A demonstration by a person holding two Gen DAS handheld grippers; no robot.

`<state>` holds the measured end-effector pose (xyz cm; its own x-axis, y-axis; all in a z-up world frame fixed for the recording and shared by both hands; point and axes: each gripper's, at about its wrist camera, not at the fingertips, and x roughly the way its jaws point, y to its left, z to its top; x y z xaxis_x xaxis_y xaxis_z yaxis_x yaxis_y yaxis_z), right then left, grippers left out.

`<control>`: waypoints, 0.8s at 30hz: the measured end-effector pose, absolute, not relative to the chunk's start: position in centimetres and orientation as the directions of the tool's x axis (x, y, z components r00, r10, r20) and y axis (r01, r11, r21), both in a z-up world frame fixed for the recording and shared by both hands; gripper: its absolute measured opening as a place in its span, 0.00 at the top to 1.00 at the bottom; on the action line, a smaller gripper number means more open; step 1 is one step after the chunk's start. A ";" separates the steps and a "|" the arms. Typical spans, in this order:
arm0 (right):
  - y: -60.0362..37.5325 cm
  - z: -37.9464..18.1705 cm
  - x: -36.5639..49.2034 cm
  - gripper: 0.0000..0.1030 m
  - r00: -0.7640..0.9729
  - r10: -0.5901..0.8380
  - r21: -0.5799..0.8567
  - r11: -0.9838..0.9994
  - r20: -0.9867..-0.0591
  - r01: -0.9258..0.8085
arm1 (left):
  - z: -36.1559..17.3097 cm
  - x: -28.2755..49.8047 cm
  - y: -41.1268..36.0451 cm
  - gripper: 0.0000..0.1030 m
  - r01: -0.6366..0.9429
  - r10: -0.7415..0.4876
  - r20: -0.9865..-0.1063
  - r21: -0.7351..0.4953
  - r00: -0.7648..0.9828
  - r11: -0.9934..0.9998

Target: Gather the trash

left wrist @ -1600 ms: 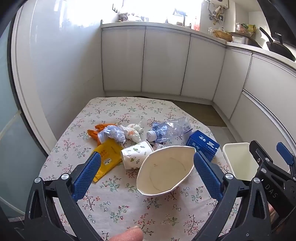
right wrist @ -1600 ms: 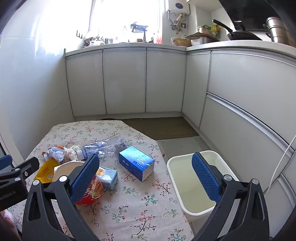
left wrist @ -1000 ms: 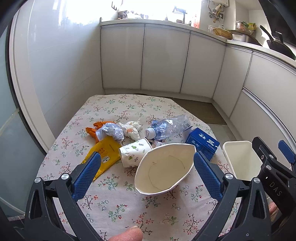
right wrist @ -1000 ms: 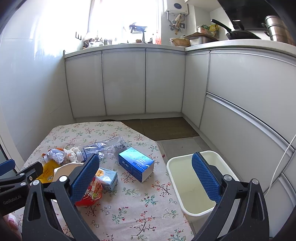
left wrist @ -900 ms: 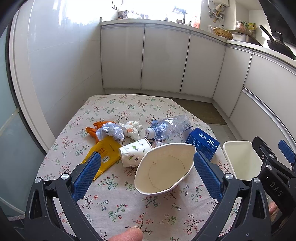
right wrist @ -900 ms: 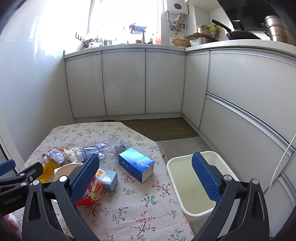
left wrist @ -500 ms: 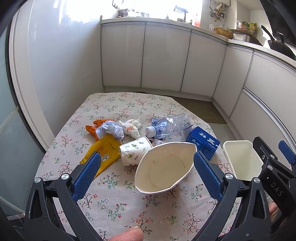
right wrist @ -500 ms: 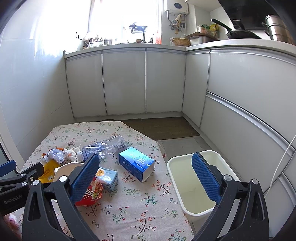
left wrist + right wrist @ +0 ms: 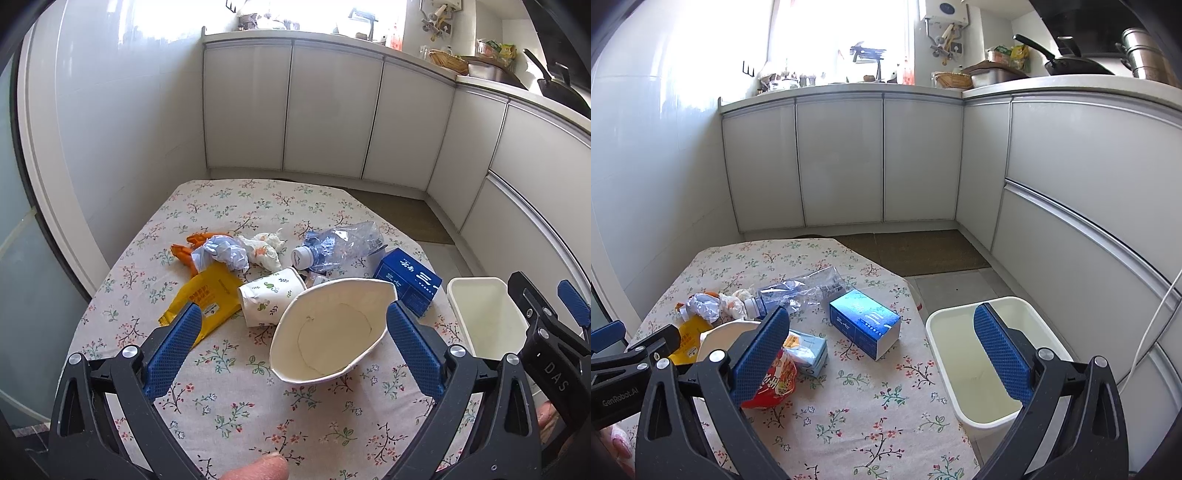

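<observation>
Although both grippers are out over the litter, none of it looks collected yet: the white bin (image 9: pixel 993 369) beside the surface (image 9: pixel 229 398) shows a bare inside, and every piece still lies on the floral cloth. The left gripper (image 9: pixel 291 347) hangs with its jaws spread wide, holding nothing, either side of the squashed white paper bowl (image 9: pixel 328 328), which lies on its side with its mouth toward the camera. The right gripper (image 9: pixel 879 354) is likewise spread and empty, one pad over the bowl's red printed side, the other over the bin.

Left to gather, by my judgement, is everything: the bowl, the small leaf-printed paper cup (image 9: pixel 271 301) touching it, the yellow wrapper (image 9: pixel 207 299), an orange wrapper (image 9: pixel 184 251) under a crumpled bluish wad (image 9: pixel 221 254), a crumpled tissue (image 9: pixel 264 249), the crushed clear bottle (image 9: pixel 336 247), the blue carton (image 9: pixel 864 325), and a small pale packet (image 9: pixel 809 350) just beside the bowl.

Against the earlier pictures, little differs. The trash lies as it did, and the jaws of both grippers are as wide as before. The left wrist view has drawn back and up slightly, so the heap sits a touch further off; the right wrist view is all but unchanged.
</observation>
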<state>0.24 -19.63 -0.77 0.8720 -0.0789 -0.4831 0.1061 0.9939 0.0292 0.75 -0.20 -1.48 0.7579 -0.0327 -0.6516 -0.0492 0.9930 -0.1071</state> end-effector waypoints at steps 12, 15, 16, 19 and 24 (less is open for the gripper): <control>-19.7 -1.5 2.2 0.06 0.809 -0.020 0.068 0.995 -0.588 0.074 | -0.7 1.9 0.9 0.07 -0.085 0.011 -0.668 -0.077 0.744 0.993; -19.8 -1.4 2.9 0.06 0.793 -0.002 0.080 0.995 -0.609 0.063 | 0.7 2.9 2.0 0.07 -0.109 0.044 -0.656 -0.059 0.753 0.992; -19.9 -1.2 3.4 0.06 0.773 -0.004 0.067 0.996 -0.635 0.061 | 1.3 3.3 2.4 0.07 -0.118 0.055 -0.653 -0.053 0.755 0.992; -19.9 -0.6 4.7 0.06 0.732 -0.002 0.046 0.998 -0.681 0.046 | 2.9 4.6 4.1 0.07 -0.142 0.064 -0.646 -0.070 0.761 0.987; -20.0 0.6 7.7 0.06 0.699 0.057 0.090 0.996 -0.713 0.011 | 4.6 7.4 6.8 0.07 -0.159 0.107 -0.641 -0.024 0.760 0.987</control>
